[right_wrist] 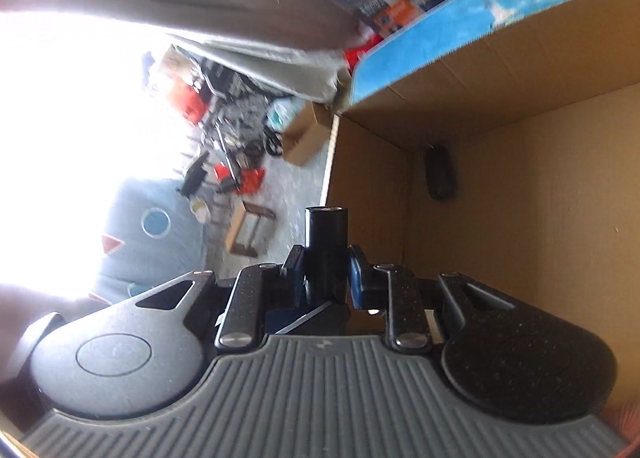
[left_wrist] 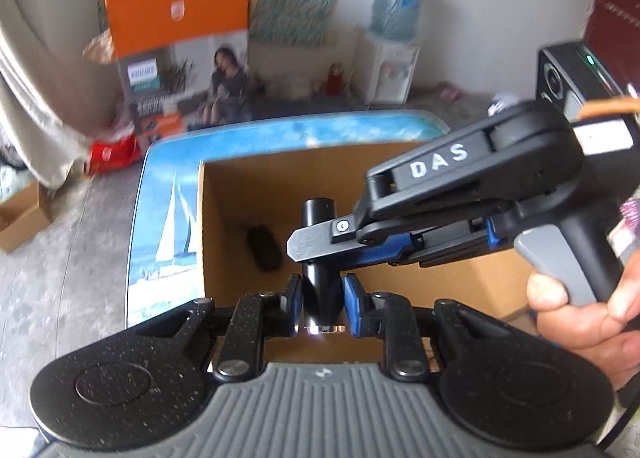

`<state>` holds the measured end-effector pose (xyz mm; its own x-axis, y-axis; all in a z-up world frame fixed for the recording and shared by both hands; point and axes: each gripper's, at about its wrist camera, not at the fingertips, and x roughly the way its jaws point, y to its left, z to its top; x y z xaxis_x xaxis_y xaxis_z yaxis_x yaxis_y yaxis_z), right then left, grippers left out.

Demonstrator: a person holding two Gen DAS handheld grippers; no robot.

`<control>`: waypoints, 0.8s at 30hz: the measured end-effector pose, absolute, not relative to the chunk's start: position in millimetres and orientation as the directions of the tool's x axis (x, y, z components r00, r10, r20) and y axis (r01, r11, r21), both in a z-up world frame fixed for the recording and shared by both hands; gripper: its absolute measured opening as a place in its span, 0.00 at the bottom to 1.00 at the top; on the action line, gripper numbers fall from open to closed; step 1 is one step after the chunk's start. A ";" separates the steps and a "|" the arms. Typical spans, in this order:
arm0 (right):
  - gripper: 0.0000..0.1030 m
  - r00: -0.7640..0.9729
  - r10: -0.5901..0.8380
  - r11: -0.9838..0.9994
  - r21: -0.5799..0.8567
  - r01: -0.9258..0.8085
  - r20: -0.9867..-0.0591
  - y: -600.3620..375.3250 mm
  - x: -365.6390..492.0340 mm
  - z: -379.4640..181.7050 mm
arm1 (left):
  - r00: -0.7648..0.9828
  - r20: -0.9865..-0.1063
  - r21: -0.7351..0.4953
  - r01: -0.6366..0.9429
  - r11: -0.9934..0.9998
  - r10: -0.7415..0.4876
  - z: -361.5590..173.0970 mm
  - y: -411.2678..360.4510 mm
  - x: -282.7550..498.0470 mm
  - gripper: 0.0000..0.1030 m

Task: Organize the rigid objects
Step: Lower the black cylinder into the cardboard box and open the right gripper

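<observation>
Left gripper (left_wrist: 323, 292): blue pads clamped on a black cylinder (left_wrist: 320, 242), low on its body, close to its shiny near end. The cylinder points away from the camera toward 12 o'clock, over the open cardboard box (left_wrist: 460, 282).

Right gripper (left_wrist: 316, 244): enters the left wrist view from 3 o'clock, its body marked "DAS", held by a hand (left_wrist: 580, 318) on the grey trigger grip. Its fingers cross the same cylinder at mid-length, above the left gripper's pads. In the right wrist view the right gripper (right_wrist: 325, 274) has both blue pads tight on the cylinder (right_wrist: 326, 246), which sticks out toward 12 o'clock. So both claws are closed on one object, gripping at different heights.

Box interior: a small dark object (left_wrist: 264, 248) lies on the floor of the box, at 10 o'clock from the left gripper's pads, near the left wall; too blurred to identify. It also appears in the right wrist view (right_wrist: 440, 172), at 1 o'clock from the cylinder tip, close to the corner of the box (right_wrist: 540, 218).

Surroundings: the box sits on a surface with a blue sailboat print (left_wrist: 172, 226). Beyond it, at 11 o'clock, an orange and grey carton (left_wrist: 180, 54) stands against the wall; a water dispenser (left_wrist: 394, 38) at 1 o'clock. Background is motion-blurred.
</observation>
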<state>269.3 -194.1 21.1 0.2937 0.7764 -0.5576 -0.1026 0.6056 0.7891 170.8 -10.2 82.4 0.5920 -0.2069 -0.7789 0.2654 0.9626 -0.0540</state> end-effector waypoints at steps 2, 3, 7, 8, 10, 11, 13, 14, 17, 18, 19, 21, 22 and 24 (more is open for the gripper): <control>0.21 0.243 0.771 0.622 0.778 -0.090 -0.589 -183.1 286.2 5.8 | 0.567 -0.804 -0.040 0.253 0.967 -0.182 69.8 -9.1 179.2 0.23; 0.21 0.218 0.767 0.631 0.771 -0.085 -0.604 -179.4 293.1 -0.9 | 0.553 -0.815 -0.036 0.249 0.968 -0.173 63.8 -8.3 182.4 0.23; 0.21 0.130 0.748 0.662 0.744 -0.087 -0.651 -163.6 316.8 -21.9 | 0.520 -0.841 -0.025 0.242 0.970 -0.151 50.6 -6.0 188.6 0.23; 0.22 0.111 0.740 0.672 0.735 -0.088 -0.663 -159.2 321.8 -26.5 | 0.516 -0.843 -0.027 0.246 0.969 -0.154 49.8 -6.4 188.9 0.23; 0.23 0.074 0.720 0.694 0.714 -0.092 -0.690 -150.0 328.4 -35.4 | 0.513 -0.845 -0.022 0.253 0.967 -0.153 49.1 -7.9 190.0 0.24; 0.24 0.052 0.712 0.702 0.706 -0.092 -0.701 -145.3 329.5 -41.1 | 0.513 -0.845 -0.018 0.256 0.967 -0.151 49.0 -9.4 191.0 0.24; 0.24 0.027 0.689 0.724 0.685 -0.082 -0.725 -137.6 334.6 -51.2 | 0.524 -0.840 -0.003 0.253 0.968 -0.140 50.3 -9.8 190.0 0.24; 0.25 0.025 0.680 0.732 0.676 -0.085 -0.733 -134.6 336.3 -53.8 | 0.527 -0.839 0.001 0.249 0.968 -0.135 50.8 -9.2 190.2 0.25; 0.31 0.050 0.675 0.737 0.671 -0.083 -0.736 -132.8 337.9 -54.5 | 0.535 -0.832 -0.017 0.236 0.972 -0.145 54.6 -5.5 190.6 0.32; 0.33 0.068 0.677 0.736 0.672 -0.083 -0.733 -134.4 338.6 -51.8 | 0.543 -0.826 -0.021 0.235 0.972 -0.149 57.2 -4.1 188.4 0.35; 0.35 0.089 0.679 0.734 0.673 -0.086 -0.729 -136.4 338.3 -48.1 | 0.554 -0.819 -0.021 0.234 0.972 -0.152 60.5 -3.1 185.3 0.37; 0.42 0.128 0.688 0.725 0.683 -0.090 -0.714 -143.2 336.5 -39.0 | 0.579 -0.800 -0.023 0.234 0.972 -0.158 68.6 -1.0 179.1 0.44; 0.43 0.146 0.693 0.720 0.688 -0.091 -0.706 -147.3 334.8 -33.7 | 0.594 -0.787 -0.026 0.236 0.971 -0.165 73.2 0.1 175.0 0.46; 0.43 0.180 0.706 0.705 0.703 -0.090 -0.685 -157.7 330.2 -22.6 | 0.622 -0.763 -0.034 0.236 0.971 -0.178 82.7 2.2 166.2 0.53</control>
